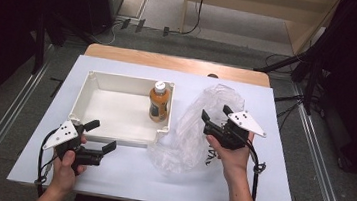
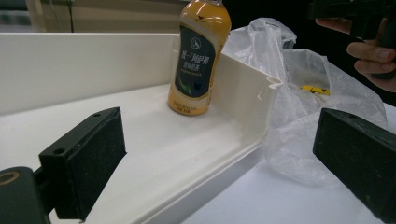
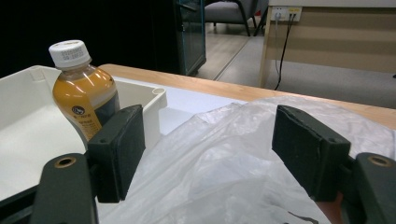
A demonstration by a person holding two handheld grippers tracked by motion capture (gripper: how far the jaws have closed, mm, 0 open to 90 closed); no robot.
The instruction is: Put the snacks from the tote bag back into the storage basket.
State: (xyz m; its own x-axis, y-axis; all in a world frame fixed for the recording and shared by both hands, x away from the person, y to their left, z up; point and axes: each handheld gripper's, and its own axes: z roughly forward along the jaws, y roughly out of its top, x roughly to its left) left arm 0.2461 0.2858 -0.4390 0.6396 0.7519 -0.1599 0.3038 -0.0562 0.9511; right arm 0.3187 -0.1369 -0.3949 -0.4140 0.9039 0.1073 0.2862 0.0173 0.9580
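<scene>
So there's a white tray (image 1: 95, 113) on the worktop (image 1: 123, 175) with just an orange drink bottle (image 1: 159, 102) standing upright in its far right corner. Right beside the tray lies a crumpled clear plastic bag (image 1: 187, 136) with something yellow inside. The right gripper (image 1: 217, 115) hovers over the bag, jaws spread wide, nothing grabbed. The left gripper (image 1: 101, 135) sits at the tray's near edge, jaws released too.

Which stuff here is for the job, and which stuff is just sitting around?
For the job: plastic bag, orange drink bottle, white tray, both open hand-held grippers, left and right.
Just around: cables on the floor, wooden furniture.
</scene>
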